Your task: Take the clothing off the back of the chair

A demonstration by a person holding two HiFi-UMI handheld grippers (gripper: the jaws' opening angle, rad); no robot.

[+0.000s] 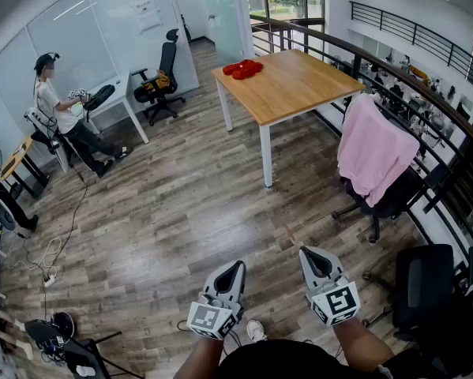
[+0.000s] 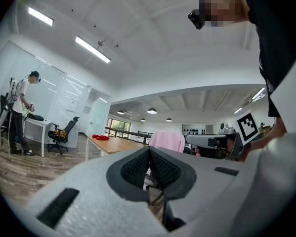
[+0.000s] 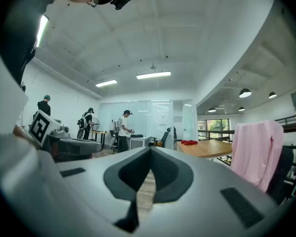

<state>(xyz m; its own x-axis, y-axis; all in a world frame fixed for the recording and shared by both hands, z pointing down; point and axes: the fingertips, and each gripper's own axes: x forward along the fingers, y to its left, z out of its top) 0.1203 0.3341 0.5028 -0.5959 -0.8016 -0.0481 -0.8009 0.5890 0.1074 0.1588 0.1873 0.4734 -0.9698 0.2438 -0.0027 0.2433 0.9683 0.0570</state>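
One chair (image 1: 398, 201) | back hidden under pink clothing (image 1: 372, 152) | seat partly showing

The pink cloth garment (image 1: 374, 152) hangs over the back of the black swivel office chair (image 1: 394, 200) at the right, just beside the dark metal railing (image 1: 437, 93). Behind and left of the chair stands the wooden white-legged worktop (image 1: 299, 85), with red soft items (image 1: 242, 69) on its far corner. The left gripper (image 1: 234, 268) and right gripper (image 1: 313, 255) are side by side in front, well apart from the chair.
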